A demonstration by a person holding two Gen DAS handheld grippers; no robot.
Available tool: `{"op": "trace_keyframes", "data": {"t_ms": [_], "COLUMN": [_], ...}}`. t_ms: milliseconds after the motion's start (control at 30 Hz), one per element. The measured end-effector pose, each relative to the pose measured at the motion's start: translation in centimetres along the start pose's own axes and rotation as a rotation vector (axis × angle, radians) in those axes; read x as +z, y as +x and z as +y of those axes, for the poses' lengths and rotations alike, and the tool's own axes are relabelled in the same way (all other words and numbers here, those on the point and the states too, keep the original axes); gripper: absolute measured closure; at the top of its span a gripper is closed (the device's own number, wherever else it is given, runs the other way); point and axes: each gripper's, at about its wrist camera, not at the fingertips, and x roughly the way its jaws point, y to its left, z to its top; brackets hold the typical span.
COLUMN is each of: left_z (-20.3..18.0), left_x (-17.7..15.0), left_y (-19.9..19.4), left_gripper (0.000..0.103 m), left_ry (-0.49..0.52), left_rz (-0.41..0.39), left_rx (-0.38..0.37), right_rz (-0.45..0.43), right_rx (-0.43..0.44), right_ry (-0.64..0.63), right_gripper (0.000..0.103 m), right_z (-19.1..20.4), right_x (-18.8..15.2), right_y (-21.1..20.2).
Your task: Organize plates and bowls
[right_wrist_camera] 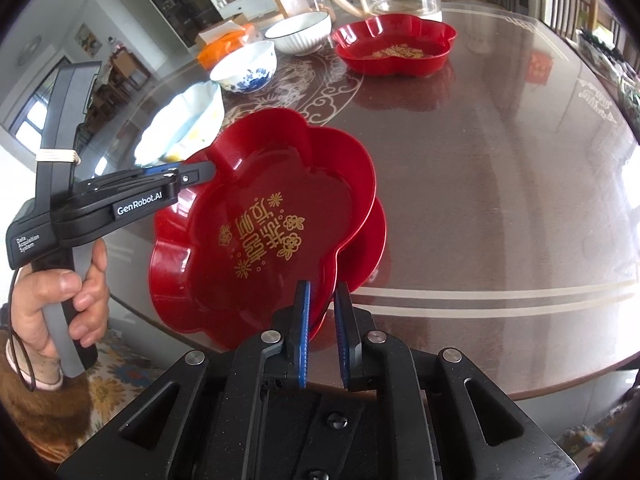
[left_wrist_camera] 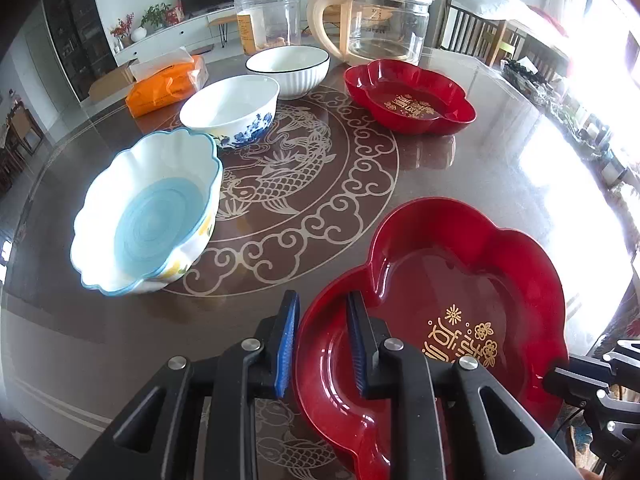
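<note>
Two red flower-shaped plates are stacked at the near edge of the table (right_wrist_camera: 500, 184), and both grippers are on the top red plate (right_wrist_camera: 264, 232). The left gripper (left_wrist_camera: 322, 344) has its jaws narrow, straddling the plate's left rim, one pad inside the wall and one outside, with a sliver of daylight showing. The right gripper (right_wrist_camera: 322, 334) straddles the near rim the same way, jaws narrow, and its pads look slightly off the plastic. I read both as letting go rather than gripping.

The lower red plate (right_wrist_camera: 370, 248) peeks out to the right, so the stack is nested but a little offset. My call: the step in hand is releasing the top plate onto its partner. To do it well, widen both jaws evenly and lift straight back along the fingers, so no pad drags the rim and skews the stack further.

A third red plate (left_wrist_camera: 408, 98) waits at the far side, probably the next one to bring over. To the left stand three bowls in a row: a scalloped blue-rimmed bowl (left_wrist_camera: 148, 212), a blue-flowered white bowl (left_wrist_camera: 230, 108) and a ribbed white bowl (left_wrist_camera: 288, 70). Behind them sit an orange packet (left_wrist_camera: 166, 88), a clear plastic jar (left_wrist_camera: 268, 20) and a glass kettle (left_wrist_camera: 380, 20). The scalloped bowl stands closest to the left gripper, so a wide swing out that way risks clipping it.
</note>
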Motion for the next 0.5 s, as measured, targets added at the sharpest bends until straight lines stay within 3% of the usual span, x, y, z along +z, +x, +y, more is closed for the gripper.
{"op": "trace_keyframes", "data": {"t_ms": [167,500], "left_z": [-0.3,1.1], "left_x": [0.0,-0.5], "left_y": [0.3,-1.6], "left_gripper": [0.08,0.08], "left_ry": [0.013,-0.067], "left_rz": [0.031,-0.003], "left_rx": [0.005,-0.054], "right_rz": [0.005,-0.061], "right_rx": [0.039,0.019], "right_ry": [-0.012,-0.042], "right_gripper": [0.07,0.066], "right_z": [0.4,0.6], "right_x": [-0.3,-0.8], "right_y": [-0.2,-1.9]}}
